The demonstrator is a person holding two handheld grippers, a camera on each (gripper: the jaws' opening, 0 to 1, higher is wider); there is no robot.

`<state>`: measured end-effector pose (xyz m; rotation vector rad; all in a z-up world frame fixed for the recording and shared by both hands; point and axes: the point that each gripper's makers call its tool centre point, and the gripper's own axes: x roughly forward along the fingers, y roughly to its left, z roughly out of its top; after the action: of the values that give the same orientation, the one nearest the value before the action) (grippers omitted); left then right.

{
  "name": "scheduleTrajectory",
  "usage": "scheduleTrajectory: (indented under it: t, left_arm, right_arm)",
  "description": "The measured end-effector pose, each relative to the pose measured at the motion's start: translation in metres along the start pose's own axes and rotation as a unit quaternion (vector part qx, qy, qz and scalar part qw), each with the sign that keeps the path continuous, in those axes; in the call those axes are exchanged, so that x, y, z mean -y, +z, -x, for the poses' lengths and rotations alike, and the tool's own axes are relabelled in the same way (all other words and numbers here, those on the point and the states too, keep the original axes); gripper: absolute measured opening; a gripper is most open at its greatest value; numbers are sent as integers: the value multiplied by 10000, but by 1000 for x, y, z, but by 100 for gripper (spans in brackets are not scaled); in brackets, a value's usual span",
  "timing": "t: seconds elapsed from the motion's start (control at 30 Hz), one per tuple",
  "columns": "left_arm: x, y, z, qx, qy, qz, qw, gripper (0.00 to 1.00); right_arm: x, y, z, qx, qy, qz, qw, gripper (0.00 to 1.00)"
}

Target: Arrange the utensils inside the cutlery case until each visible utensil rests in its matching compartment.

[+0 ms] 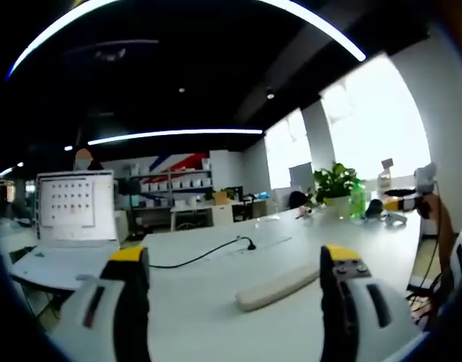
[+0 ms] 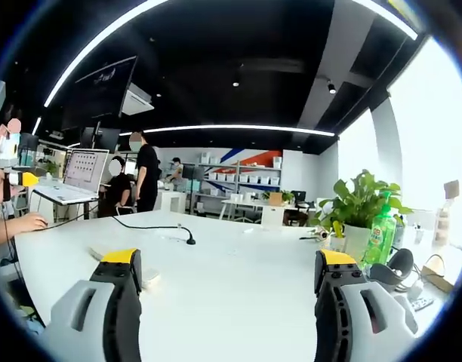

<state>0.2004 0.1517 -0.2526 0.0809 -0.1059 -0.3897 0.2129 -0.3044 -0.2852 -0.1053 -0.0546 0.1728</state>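
- Bench (image 1: 216,302): big white top running through both views, mostly bare. Neither the cutlery case nor any utensil can be made out on it, so their place, heading and long axis can't be told from here.
- Step in hand, as a guess: start or search phase, both tools raised and looking level across the room, nothing gripped.
- Next move likely calls for tipping both tools down toward the bench to find the case and utensils before any pick.
- Laptop (image 1: 74,207): open, at the far left of the bench in the left gripper view, screen lit.
- Potted plant (image 2: 361,207): on the right side of the bench, with a green bottle (image 2: 380,226) just beside it.
- Cable (image 1: 204,255): black, trailing across the bench from the laptop side, ending in a plug.
- Pale flat bar (image 1: 278,287): lies on the bench between the left tool's jaws in view, well ahead of them, long axis slanting up to the right. Can't tell what it is.
- Left tool (image 1: 235,275): jaws wide apart, holding nothing.
- Right tool (image 2: 227,277): jaws wide apart, holding nothing.
- People stand and sit in the background of the right gripper view.
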Motion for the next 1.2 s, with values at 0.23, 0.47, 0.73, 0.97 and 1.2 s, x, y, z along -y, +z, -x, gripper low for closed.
scheduleTrajectory:
  t: [0.23,0.47,0.73,0.97,1.2]
  left_arm:
    - [5,-7,-3,-141,-107,-9,9998,98]
    - [3,-4,-2,-79,-93,49,9999,98]
    - [1,-7,-3,-141,-56,49,9999,97]
    - [4,-6,-3,-132,-94,35,9999,97]
    - [3,-7,-3,-156,-91,27,9998,97]
  right_arm:
    - [1,1,3,-13,-28,108,9999,99]
    - [2,-3,1,-78,-20,98,9999,99]
    - [2,-6,0,-142,1,107,9998,99]
    - [4,-6,1,-158,-25,147,9998,99]
    - [4,-6,1,-184,-13,156,9997,99]
